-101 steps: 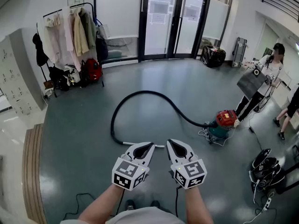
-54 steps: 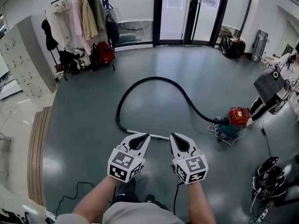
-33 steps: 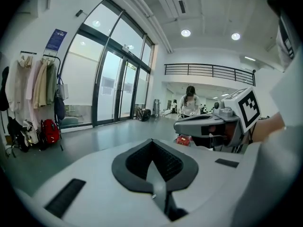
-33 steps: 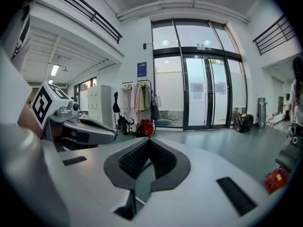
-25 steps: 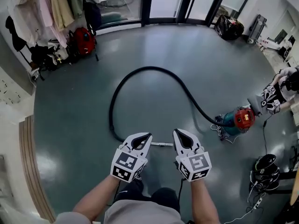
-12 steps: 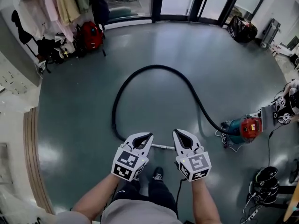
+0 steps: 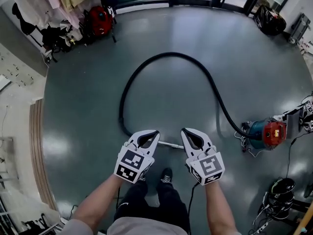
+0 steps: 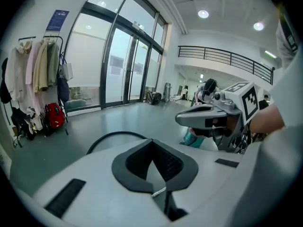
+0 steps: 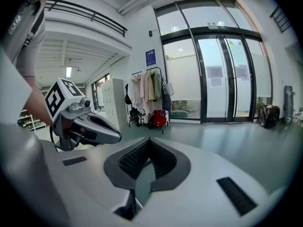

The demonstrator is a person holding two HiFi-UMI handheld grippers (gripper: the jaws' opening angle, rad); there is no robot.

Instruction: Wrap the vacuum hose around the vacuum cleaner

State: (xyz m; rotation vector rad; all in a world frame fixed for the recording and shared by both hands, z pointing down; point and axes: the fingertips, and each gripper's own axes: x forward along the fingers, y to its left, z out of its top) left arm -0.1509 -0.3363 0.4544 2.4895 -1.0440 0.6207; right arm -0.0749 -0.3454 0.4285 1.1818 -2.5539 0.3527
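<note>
Left gripper (image 7: 156, 131), right gripper (image 7: 184, 130) closed, empty (head view alone shows hose (image 7: 168, 54) loop).

Left: white, black-padded two-jaw left gripper (image 7: 155, 131), jaws pressed together, pointing forward and down.
Right: matching white right gripper (image 7: 184, 130), jaws likewise pressed together, tilted down.
Spacing: side by side, near each other, not touching; tips lean slightly toward each other.
Cubes: black-and-white left marker cube (image 7: 128, 164) and right marker cube (image 7: 208, 166) sit at the gripper backs, facing up.
Arms: bare left forearm (image 7: 95, 204) and bare right forearm (image 7: 216, 210) reach forward from the torso.
</note>
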